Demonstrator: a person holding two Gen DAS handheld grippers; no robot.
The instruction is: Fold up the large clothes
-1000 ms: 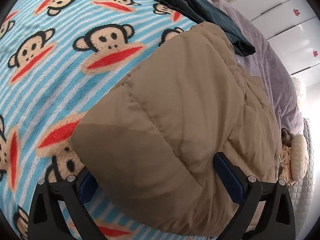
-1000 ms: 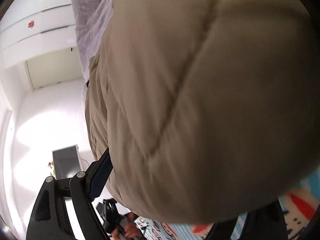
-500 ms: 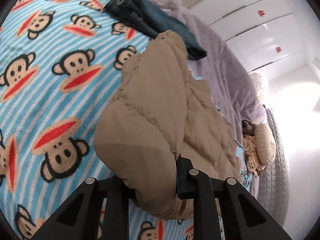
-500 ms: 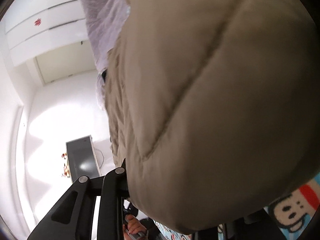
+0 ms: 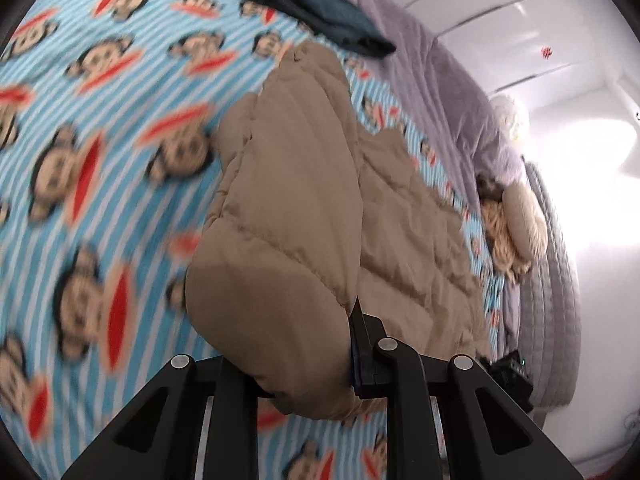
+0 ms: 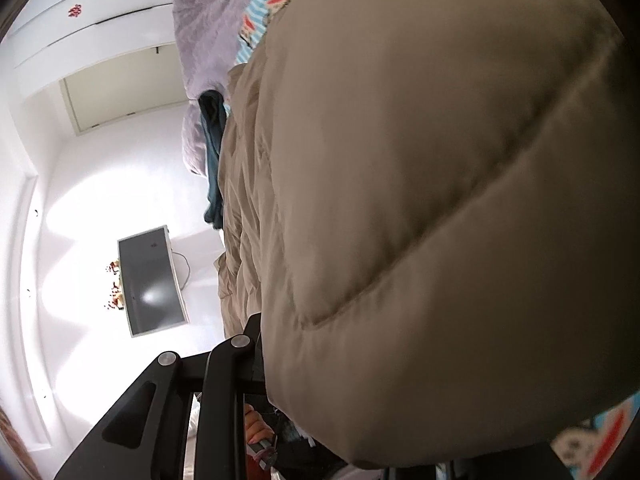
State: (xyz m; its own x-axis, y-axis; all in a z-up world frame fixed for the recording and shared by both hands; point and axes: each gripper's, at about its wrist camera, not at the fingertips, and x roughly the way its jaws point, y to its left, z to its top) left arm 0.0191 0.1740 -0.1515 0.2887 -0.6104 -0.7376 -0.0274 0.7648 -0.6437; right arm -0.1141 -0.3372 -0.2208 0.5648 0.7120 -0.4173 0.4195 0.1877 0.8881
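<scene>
Left claw [image 5: 304, 360] pinches the tan jacket [image 5: 288, 208]; right view adds a monitor [image 6: 152, 280].

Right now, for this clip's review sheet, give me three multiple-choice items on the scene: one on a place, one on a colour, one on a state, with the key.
1. Where does the dark blue folded clothing lie?
A. on the monkey-print blanket, beyond the jacket
B. on the floor
C. inside a wardrobe

2. What colour is the puffy jacket?
A. red
B. tan
C. black

3. What is the left gripper doing?
A. hanging open above the blanket
B. shut on the jacket
C. holding a pillow

Key: 1 A, the dark pile sits on the striped blanket at its far end. 2 B, the quilted fabric is beige-tan in both views. 3 B, its fingers press against a bunch of jacket fabric.
</scene>
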